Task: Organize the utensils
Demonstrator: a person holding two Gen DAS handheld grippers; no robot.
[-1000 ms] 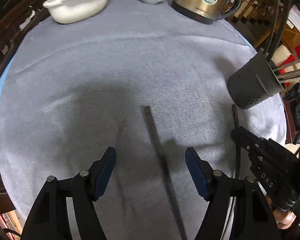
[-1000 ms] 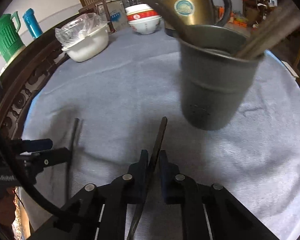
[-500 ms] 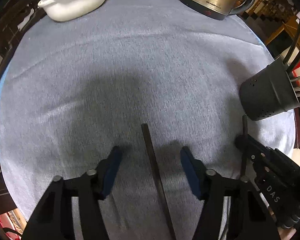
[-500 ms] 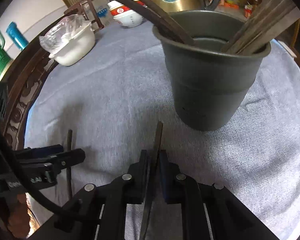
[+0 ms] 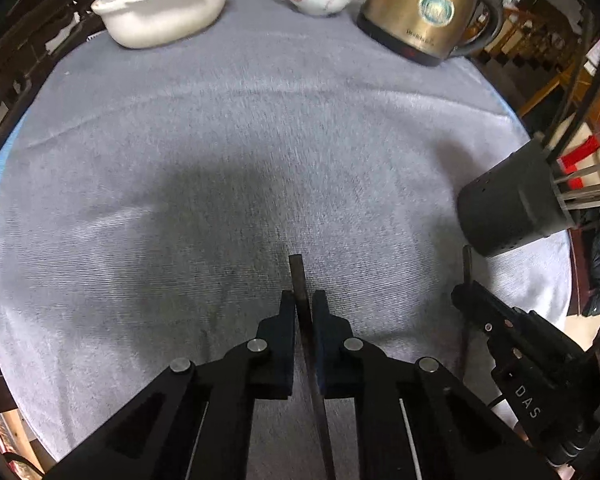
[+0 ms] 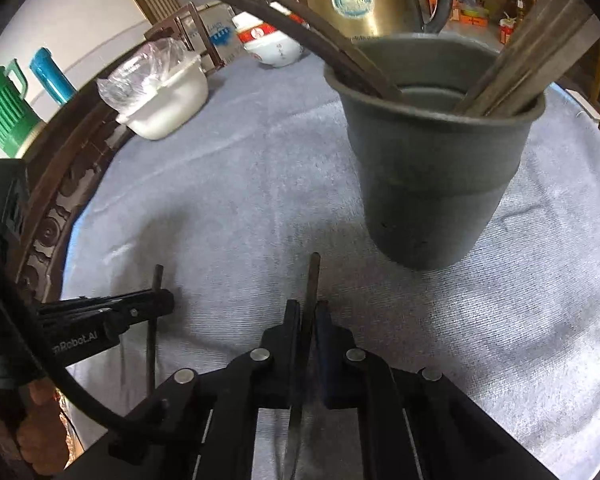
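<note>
Round table (image 5: 40, 60), grey cloth (image 5: 260, 140) covering

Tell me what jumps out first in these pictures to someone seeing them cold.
Each gripper is shut on a dark chopstick over the grey cloth: the left gripper on the left chopstick, its jaws just closed, and the right gripper on the right chopstick. The dark holder, already stuffed with utensils, stands just beyond the right gripper. A gold kettle sits at the far edge.

Glossy metal kettle (image 5: 424, 8), rough cloth (image 5: 260, 128)
</note>
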